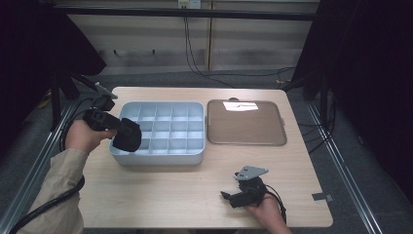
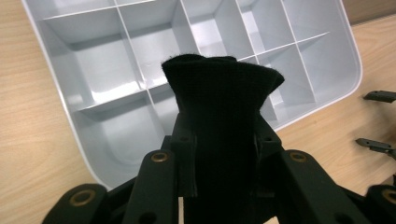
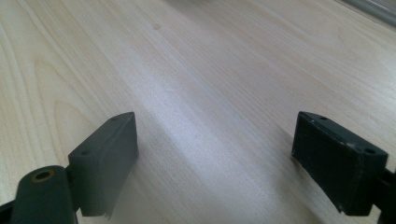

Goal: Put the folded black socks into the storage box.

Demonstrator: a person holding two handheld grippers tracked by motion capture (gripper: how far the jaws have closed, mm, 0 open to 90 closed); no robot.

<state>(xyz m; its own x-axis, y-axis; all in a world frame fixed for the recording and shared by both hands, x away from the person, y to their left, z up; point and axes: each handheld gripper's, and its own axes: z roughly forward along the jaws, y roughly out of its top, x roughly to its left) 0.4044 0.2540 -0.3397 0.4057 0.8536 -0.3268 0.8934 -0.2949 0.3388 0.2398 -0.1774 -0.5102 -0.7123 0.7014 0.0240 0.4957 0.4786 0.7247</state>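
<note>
Both grippers are matte black plastic. The left gripper (image 1: 127,136) has brass-coloured rivets at its linkage joints, and a thick black cable trails past a beige sleeve (image 1: 57,195). The right gripper (image 1: 229,196) wears a grey 3-cornered plate on top and 2 blocky pads (image 3: 108,161) with small screw holes.

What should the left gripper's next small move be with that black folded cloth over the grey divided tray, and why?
Probably ease the left gripper down toward a near-left compartment of the grey plastic divided tray, then let go. Its jaws are clamped on the black folded cloth, which hangs above the tray's near-left corner, and the compartments in view look empty. The right gripper rests open on the table.
</note>
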